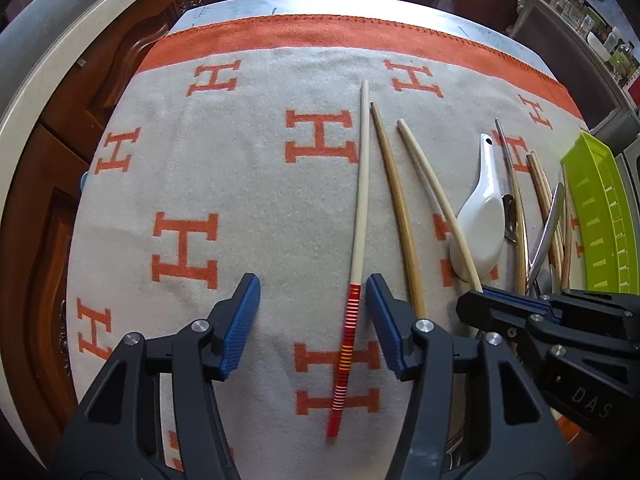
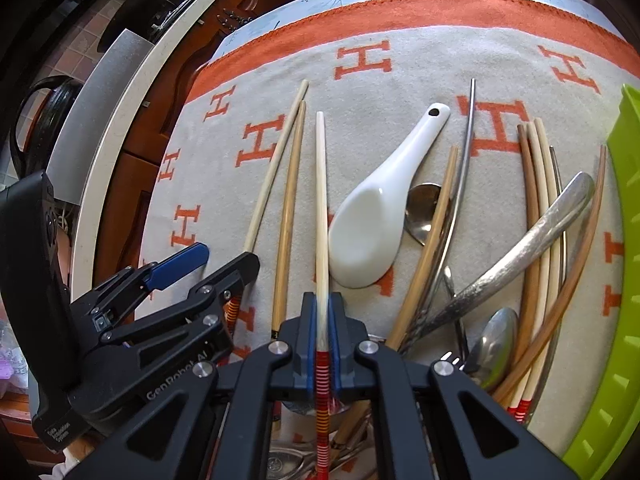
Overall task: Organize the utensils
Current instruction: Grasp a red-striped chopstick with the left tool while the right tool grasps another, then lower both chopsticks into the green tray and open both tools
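My left gripper (image 1: 313,292) is open above the cloth, its blue pads either side of a cream chopstick with a red striped end (image 1: 357,240) lying flat. A brown chopstick (image 1: 396,204) lies to its right. My right gripper (image 2: 322,312) is shut on another cream chopstick with a red striped end (image 2: 321,208), which points forward over the cloth. In the left wrist view the right gripper (image 1: 480,294) holds that chopstick (image 1: 436,196) across a white ceramic spoon (image 1: 478,224). The white spoon (image 2: 380,216) lies just right of the held chopstick.
A heap of bamboo chopsticks (image 2: 538,216), metal spoons (image 2: 520,248) and thin metal chopsticks (image 2: 466,168) lies on the right of the orange-and-cream cloth (image 1: 240,184). A green slotted tray (image 2: 624,280) stands at the far right. Wooden cabinets (image 1: 52,184) lie beyond the table's left edge.
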Motion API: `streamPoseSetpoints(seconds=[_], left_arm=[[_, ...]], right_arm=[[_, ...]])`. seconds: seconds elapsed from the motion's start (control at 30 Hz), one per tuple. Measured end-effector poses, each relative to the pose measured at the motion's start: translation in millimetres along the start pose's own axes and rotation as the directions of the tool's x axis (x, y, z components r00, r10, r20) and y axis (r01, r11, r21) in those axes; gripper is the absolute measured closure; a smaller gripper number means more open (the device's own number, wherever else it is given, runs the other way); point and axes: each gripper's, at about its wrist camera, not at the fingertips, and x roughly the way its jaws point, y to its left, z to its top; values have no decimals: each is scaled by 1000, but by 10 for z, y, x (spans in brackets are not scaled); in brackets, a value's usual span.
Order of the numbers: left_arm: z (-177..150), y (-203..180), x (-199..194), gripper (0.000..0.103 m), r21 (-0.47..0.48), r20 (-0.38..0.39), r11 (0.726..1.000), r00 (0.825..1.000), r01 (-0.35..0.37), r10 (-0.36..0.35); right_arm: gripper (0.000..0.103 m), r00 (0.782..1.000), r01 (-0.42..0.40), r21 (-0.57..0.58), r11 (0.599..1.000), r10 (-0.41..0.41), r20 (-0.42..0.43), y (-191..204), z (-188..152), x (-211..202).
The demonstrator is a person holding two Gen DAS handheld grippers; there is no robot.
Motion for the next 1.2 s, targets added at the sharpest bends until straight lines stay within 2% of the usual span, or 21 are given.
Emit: streamPoseSetpoints(seconds=[0.13,0.2,0.23,0.5,0.67,0.83,0.97,1.1,1.2], left_arm=[[12,-9,-8,70,1,7,1000,1000,5,-5],[16,-12,-18,91,-4,8,1000,1000,12,-12],[9,-4,-27,96,-9,7,1000,1000,19,-19],[-5,132,-97,99,-101,3,991,996,83,-84],[-80,83,-433,99,-119,50,985,991,129,-124],[-135,-168,-856,99,-79,99,977,977,196,-188],[-182,-486,-1137,99,-31,122,966,960,257,-251],[-261,-923,-1324,99,44,122,951,943,305,-308],[-295,-1282,-1297,99,83,76,934,932,347,-354]], right_arm=[[97,1000,-28,15,1000,27,11,-43,-20,-51],[97,999,-37,24,999,36,18,-63,-25,-77],[97,999,-43,30,999,43,21,-78,-29,-92],[97,994,-100,67,993,96,54,-148,-69,-246],[97,986,-150,89,985,143,83,-200,-162,-441],[97,972,-206,110,972,190,141,-265,-281,-725],[97,966,-184,113,976,158,204,-377,-442,-1046],[97,962,-61,135,989,22,274,-588,-654,-1376],[97,946,54,171,984,-106,307,-811,-811,-1590]])
